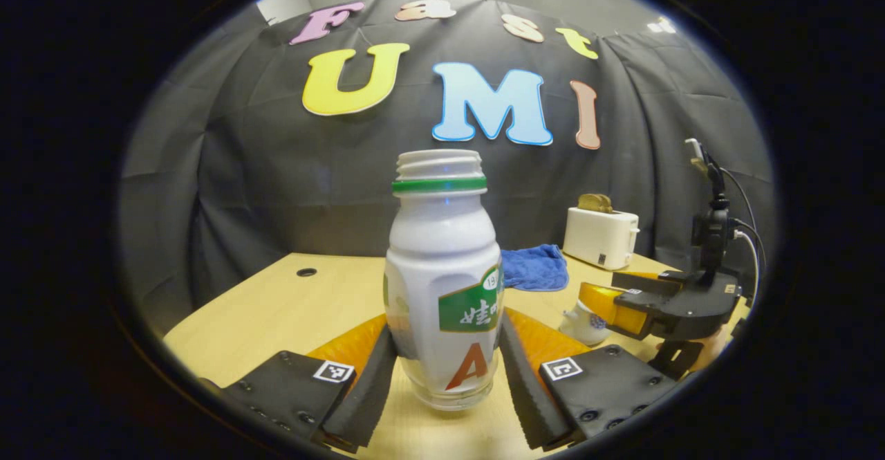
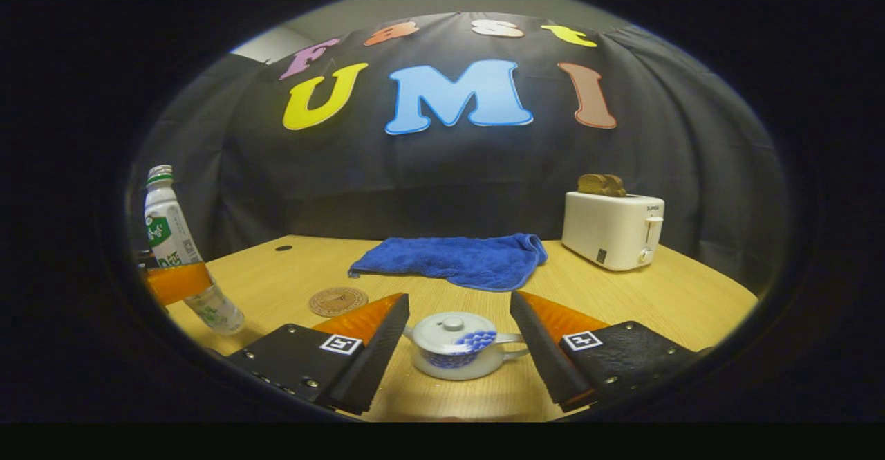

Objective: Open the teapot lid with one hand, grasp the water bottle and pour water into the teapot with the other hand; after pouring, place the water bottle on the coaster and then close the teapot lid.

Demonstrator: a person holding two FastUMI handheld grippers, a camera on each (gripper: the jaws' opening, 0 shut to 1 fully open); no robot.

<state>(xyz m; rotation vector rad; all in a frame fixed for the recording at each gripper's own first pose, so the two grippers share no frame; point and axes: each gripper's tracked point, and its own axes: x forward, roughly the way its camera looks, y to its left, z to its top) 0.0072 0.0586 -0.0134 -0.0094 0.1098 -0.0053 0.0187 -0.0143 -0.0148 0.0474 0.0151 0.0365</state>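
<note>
My left gripper (image 1: 442, 366) is grasping the water bottle (image 1: 442, 280); my right gripper (image 2: 458, 349) sits spread around the lidded teapot (image 2: 456, 353), not touching.

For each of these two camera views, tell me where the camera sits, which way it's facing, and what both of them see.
Left gripper view: rides on the left gripper, facing the booth's back wall; its jaws flank the white plastic water bottle, with the right gripper farther off.
Right gripper view: rides on the right gripper, facing the same wall; its open jaws flank the small white-and-blue ceramic teapot, lid on.
Shared: the bottle, teapot, blue cloth, white toaster and wooden table.
</note>
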